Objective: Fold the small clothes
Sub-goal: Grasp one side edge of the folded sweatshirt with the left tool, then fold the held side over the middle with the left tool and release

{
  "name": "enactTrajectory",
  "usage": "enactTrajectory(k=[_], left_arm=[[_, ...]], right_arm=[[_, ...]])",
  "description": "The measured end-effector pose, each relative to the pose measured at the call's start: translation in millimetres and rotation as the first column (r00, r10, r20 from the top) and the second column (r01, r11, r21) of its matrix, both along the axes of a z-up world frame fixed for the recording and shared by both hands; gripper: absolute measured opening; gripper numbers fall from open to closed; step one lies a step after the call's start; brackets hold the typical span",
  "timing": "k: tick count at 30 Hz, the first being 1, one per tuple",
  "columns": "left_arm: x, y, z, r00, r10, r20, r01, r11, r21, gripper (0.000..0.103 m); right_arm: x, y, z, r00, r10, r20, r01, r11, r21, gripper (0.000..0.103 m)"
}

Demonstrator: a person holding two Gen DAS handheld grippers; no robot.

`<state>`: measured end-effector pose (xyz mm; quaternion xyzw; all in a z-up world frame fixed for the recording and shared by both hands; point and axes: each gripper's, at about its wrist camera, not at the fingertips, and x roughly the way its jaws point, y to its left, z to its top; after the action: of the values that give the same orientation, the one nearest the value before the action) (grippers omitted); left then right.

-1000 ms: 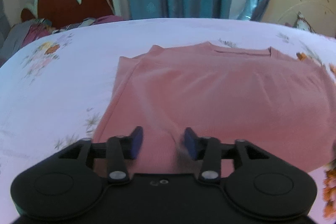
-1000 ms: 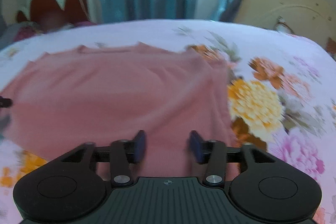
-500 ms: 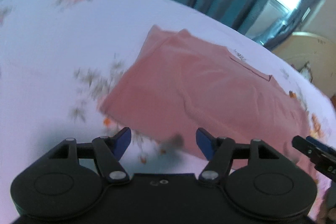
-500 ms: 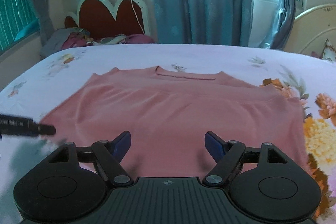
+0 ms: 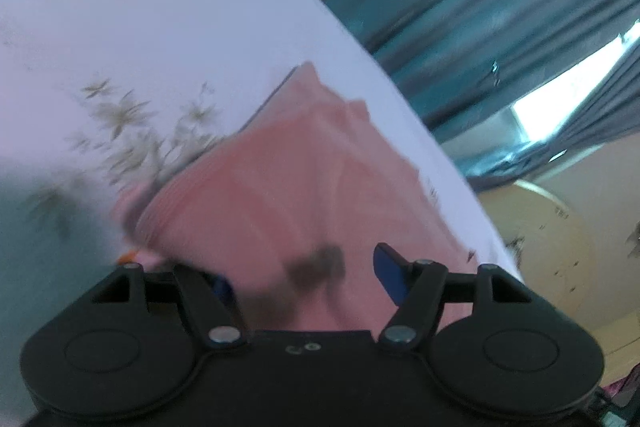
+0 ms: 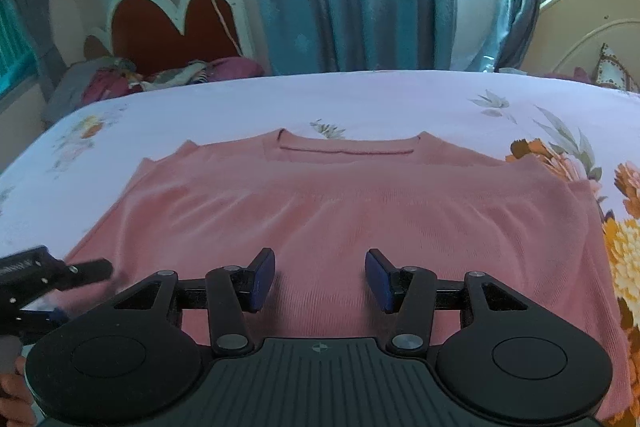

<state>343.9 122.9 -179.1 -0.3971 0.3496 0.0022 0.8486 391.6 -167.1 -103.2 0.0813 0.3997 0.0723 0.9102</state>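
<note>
right hand-held gripper (image 6: 320, 277): black body | blue pads (image 6: 262, 279) | silver screws | ribbed top

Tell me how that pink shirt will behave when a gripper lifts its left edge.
The pink shirt looks like thin, soft knit with shallow ripples, so it will probably drape and sag rather than hold shape. It lies flat on the bedsheet, so it likely peels up lightly. The rest may drag along and bunch.
</note>
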Motion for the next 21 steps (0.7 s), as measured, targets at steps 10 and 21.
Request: enactTrajectory(k=[10, 21], left_arm=[[14.5, 6.0, -19.1, 0.997, 0.057, 0.049, -0.055, 0.998, -0.038, 0.015], [7.7, -14.1, 12.7, 0.989, 0.056, 0.14, -0.073, 0.991, 0.115, 0.012]], right_arm=[[11.2, 21.0, -39.8, 0.999, 0.007, -0.038, -0.012, 0.992, -0.128, 0.051], [5.1, 9.5, -44.4, 1.0, 0.014, -0.006, -0.015, 0.996, -0.092, 0.051]])
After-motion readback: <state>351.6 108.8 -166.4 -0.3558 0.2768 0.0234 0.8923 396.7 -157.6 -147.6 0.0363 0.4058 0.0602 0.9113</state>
